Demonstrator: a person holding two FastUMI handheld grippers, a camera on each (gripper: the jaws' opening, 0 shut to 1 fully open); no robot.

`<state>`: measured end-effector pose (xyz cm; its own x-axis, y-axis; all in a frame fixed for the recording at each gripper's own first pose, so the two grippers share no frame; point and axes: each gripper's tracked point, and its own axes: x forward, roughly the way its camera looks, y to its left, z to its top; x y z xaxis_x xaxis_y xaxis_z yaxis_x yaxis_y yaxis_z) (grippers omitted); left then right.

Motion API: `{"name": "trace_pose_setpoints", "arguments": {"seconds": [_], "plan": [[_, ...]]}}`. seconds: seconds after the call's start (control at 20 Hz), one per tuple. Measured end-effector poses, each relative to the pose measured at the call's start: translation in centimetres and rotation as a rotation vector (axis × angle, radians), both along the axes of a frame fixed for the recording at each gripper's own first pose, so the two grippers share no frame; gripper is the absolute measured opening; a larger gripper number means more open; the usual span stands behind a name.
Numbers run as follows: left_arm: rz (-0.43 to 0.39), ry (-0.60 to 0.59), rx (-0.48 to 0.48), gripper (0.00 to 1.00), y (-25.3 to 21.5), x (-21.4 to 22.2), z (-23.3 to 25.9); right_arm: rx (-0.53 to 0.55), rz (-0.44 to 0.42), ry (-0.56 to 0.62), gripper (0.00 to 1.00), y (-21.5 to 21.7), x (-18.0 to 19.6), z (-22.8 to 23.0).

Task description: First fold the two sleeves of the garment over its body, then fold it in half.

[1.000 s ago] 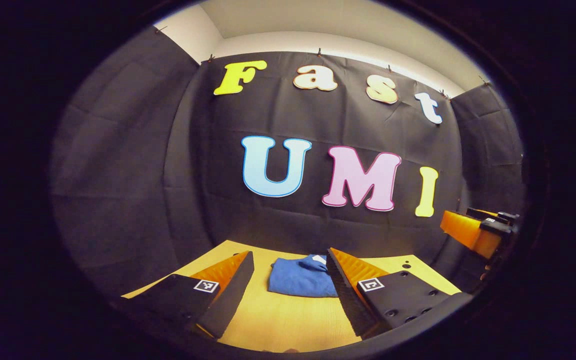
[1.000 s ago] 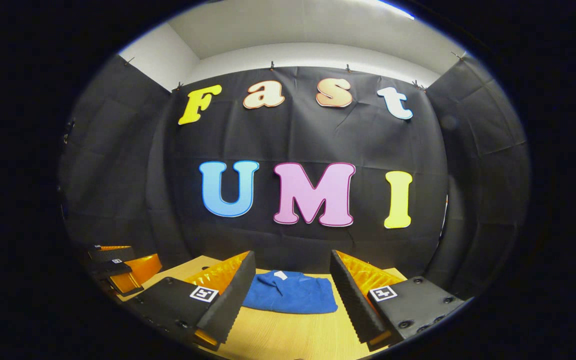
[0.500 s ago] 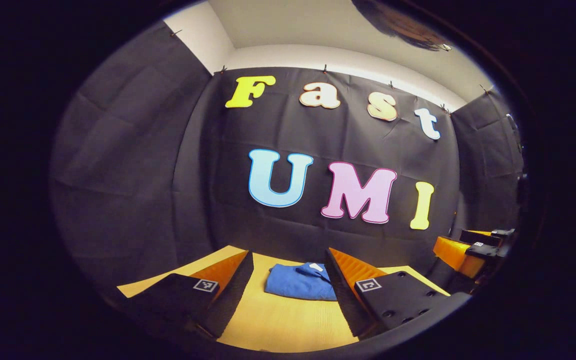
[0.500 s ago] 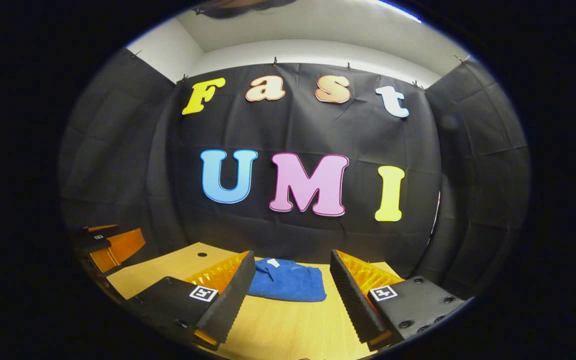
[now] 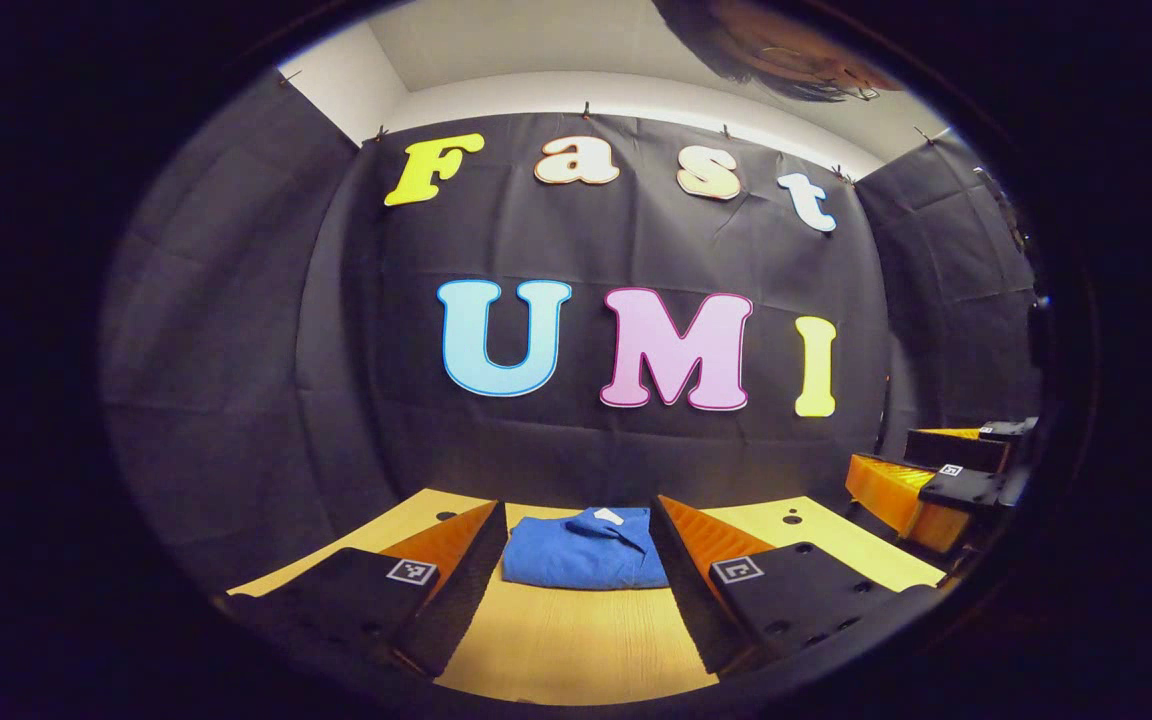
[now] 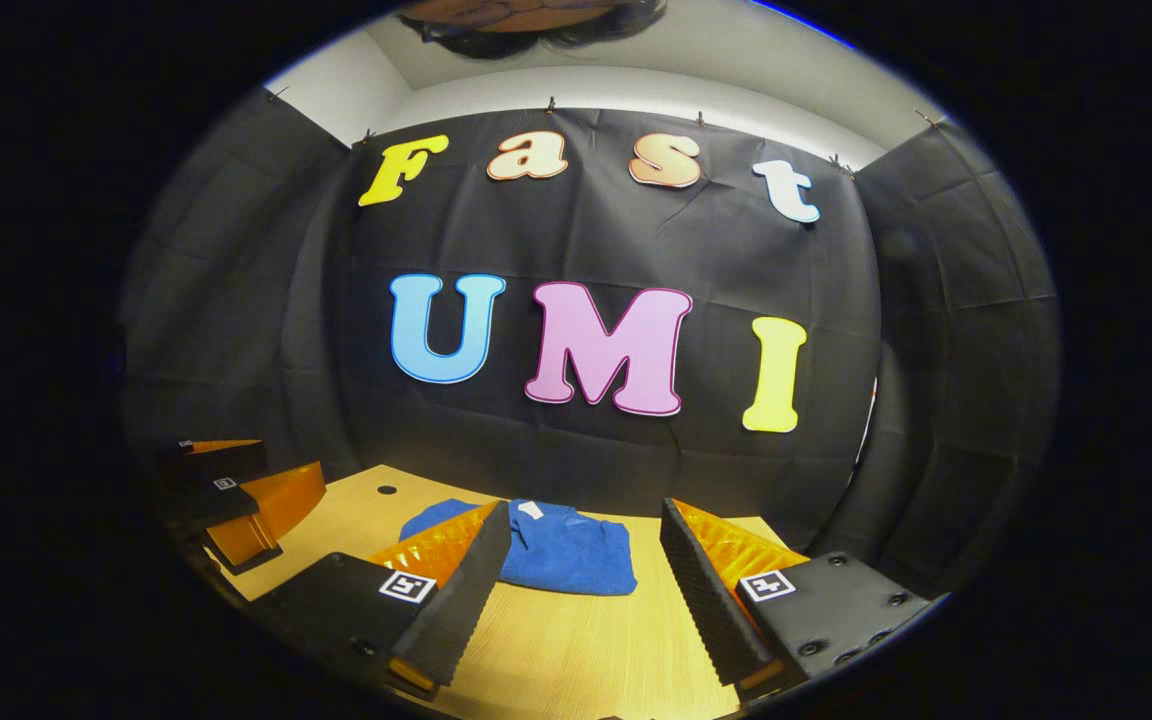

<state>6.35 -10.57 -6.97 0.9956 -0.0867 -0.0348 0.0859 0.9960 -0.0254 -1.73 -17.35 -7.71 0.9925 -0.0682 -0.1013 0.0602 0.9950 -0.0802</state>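
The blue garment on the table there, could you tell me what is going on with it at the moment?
A person holds a pair of tongs in each hand. The blue garment lies on the wooden table as a compact folded bundle, so the folding looks done or nearly so. The left tongs and the right tongs are both open, held back from the garment and touching nothing.

Booth interior: black cloth wall [image 5: 236, 330], creased, pinned along its top edge on three sides. Pale plain wall and ceiling [image 6: 636, 85] above. Light wood-grain table [image 5: 576, 640] below.
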Motion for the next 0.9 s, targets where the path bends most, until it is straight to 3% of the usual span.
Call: {"name": "trace_pose_setpoints", "arguments": {"seconds": [0.15, 0.2, 0.25, 0.3, 0.4, 0.45, 0.5, 0.55, 0.7, 0.75, 0.9], "plan": [[0.005, 0.025, 0.002, 0.82, 0.0, 0.5, -0.7, 0.018, 0.009, 0.015, 0.94, 0.2, 0.6, -0.7], [0.012, 0.029, 0.002, 0.82, -0.2, 0.7, -0.8, 0.018, 0.014, 0.022, 0.87, 0.3, 0.7, -0.9], [0.019, 0.029, 0.0, 0.82, -0.1, 0.9, -0.8, 0.019, 0.02, 0.027, 0.87, 0.4, 0.9, -1.0], [0.022, 0.035, -0.003, 0.82, -0.1, 1.1, -0.9, 0.017, 0.028, 0.027, 0.94, 0.5, 1.0, -1.0], [0.021, 0.055, -0.018, 0.82, -0.2, 1.4, -1.2, -0.013, 0.049, 0.013, 0.94, 1.0, 1.2, -0.4], [0.03, 0.056, -0.023, 0.82, 0.1, 1.5, -1.0, -0.03, 0.048, 0.001, 0.87, 0.7, 1.2, -0.1], [0.044, 0.053, -0.022, 0.82, 0.5, 1.7, -0.8, -0.033, 0.054, -0.006, 0.87, 0.8, 1.3, 0.2], [0.054, 0.05, -0.019, 0.82, 0.8, 1.8, -0.7, -0.03, 0.057, -0.007, 0.94, 1.0, 1.4, 0.1], [0.064, 0.031, -0.014, 0.82, 0.6, 1.9, -0.1, -0.016, 0.065, 0.002, 0.94, 1.5, 1.6, 0.0], [0.059, 0.022, -0.016, 0.82, 0.5, 1.8, 0.2, -0.018, 0.065, 0.006, 0.87, 1.5, 1.7, 0.0], [0.054, 0.014, -0.018, 0.82, 0.6, 1.8, 0.4, -0.006, 0.062, 0.002, 0.87, 1.8, 2.0, 0.3]]}}
